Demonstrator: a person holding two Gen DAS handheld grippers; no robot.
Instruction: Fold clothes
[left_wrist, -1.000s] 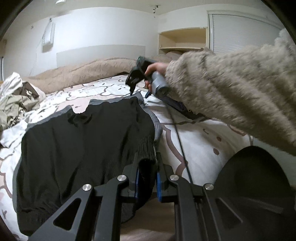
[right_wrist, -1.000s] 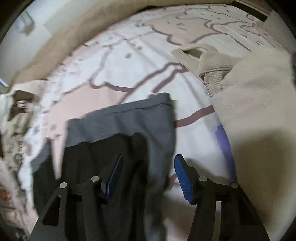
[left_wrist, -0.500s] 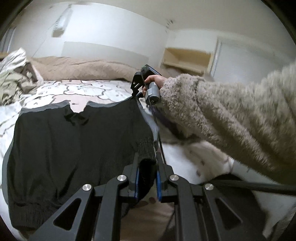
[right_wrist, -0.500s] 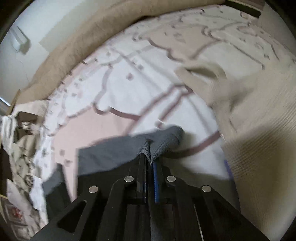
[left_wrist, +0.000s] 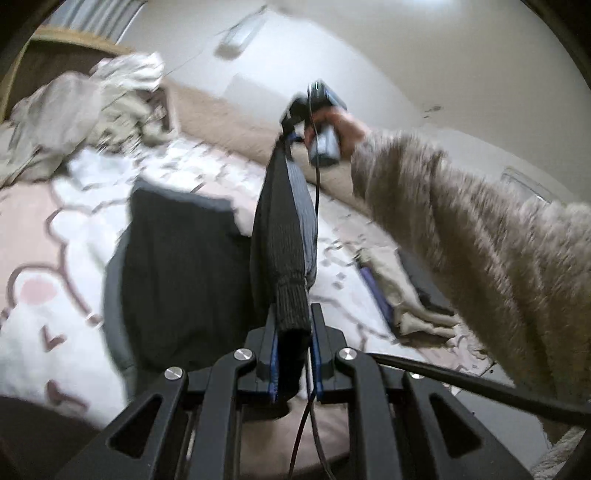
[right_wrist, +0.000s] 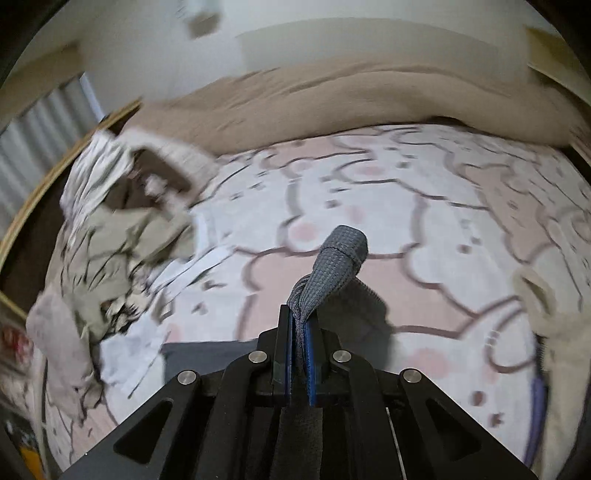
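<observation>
Both grippers have a bite on the same black ribbed knit garment with grey trim (left_wrist: 284, 229), and it's stretched out like a band in the air between them while the rest of it (left_wrist: 177, 266) lies slumped on the pink and white cartoon-print bed sheet (left_wrist: 44, 295). The left gripper (left_wrist: 293, 354) is clamped on the ribbed black cuff end, blue pads pressed into the fabric from both sides. The right gripper (right_wrist: 300, 354) is clenched on the grey trim edge, a little twisted nub of it (right_wrist: 341, 254) poking out past the fingertips. From the left wrist view you can see the right one (left_wrist: 290, 136) held up high by a hand (left_wrist: 343, 129) in a fluffy beige sleeve (left_wrist: 480, 240). A messy heap of pale clothes (right_wrist: 110, 229) sits at the left side of the bed, a tan blanket (right_wrist: 332, 96) runs along the far edge, and a beige knit piece (left_wrist: 410, 295) lies on the right. Everything's pretty motion-blurred.
</observation>
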